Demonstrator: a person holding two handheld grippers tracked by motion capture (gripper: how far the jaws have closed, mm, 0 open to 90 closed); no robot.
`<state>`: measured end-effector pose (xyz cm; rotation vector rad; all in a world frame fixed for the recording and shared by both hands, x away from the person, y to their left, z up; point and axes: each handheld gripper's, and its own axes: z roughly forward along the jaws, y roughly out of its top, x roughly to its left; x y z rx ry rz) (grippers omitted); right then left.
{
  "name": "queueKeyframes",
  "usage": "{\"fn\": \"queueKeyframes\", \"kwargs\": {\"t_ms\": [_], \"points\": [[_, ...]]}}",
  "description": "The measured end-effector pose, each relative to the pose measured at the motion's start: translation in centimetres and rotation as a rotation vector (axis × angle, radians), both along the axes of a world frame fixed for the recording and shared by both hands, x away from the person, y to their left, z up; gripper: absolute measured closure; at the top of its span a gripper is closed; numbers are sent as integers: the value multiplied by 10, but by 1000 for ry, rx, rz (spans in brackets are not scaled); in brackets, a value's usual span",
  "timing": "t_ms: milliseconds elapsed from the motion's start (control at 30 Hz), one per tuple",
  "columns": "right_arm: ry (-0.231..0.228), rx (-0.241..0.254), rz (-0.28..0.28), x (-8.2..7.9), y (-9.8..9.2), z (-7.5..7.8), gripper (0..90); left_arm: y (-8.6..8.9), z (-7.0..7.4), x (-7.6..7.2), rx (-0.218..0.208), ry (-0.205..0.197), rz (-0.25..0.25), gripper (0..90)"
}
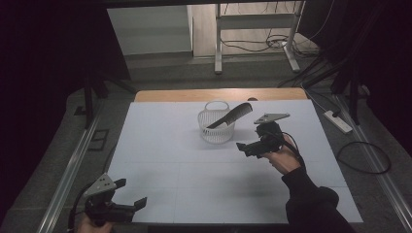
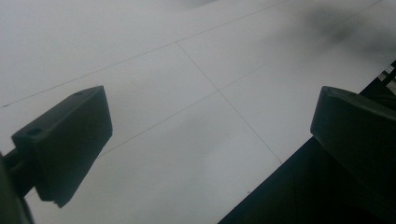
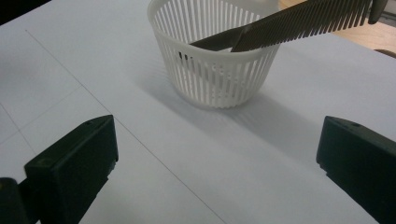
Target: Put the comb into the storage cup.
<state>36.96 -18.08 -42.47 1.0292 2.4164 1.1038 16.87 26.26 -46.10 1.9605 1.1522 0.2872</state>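
Jaws of the right gripper (image 1: 247, 147) stand spread wide apart with nothing between them, hanging just above the white sheet (image 1: 160, 145) that covers the table. Ahead of them and a little toward the table's far side sits the white slatted basket (image 3: 215, 74), near but not touching. In the right gripper view it stands upright between the 2 black jaws, farther along the sheet. The black comb (image 3: 280, 25) lies tilted in it: handle end down inside, toothed end resting on the rim and sticking out past it. The left gripper (image 1: 130, 194), well apart at the table's near left corner, is likewise spread and empty, its jaws over the sheet's front edge.
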Motion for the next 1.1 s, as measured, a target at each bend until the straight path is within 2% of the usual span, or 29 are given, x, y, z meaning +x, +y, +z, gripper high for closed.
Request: {"fn": "queueKeyframes", "kwargs": {"t_ms": [500, 767, 1100], "points": [[1, 10, 12, -20, -16, 0, 0, 0, 0, 0, -4, 1, 0, 0], [18, 17, 18, -31, -24, 1, 0, 1, 1, 0, -5, -4, 10, 0], [2, 15, 19, -45, -35, 0, 0, 3, 1, -1, -7, -10, 23, 0]]}}
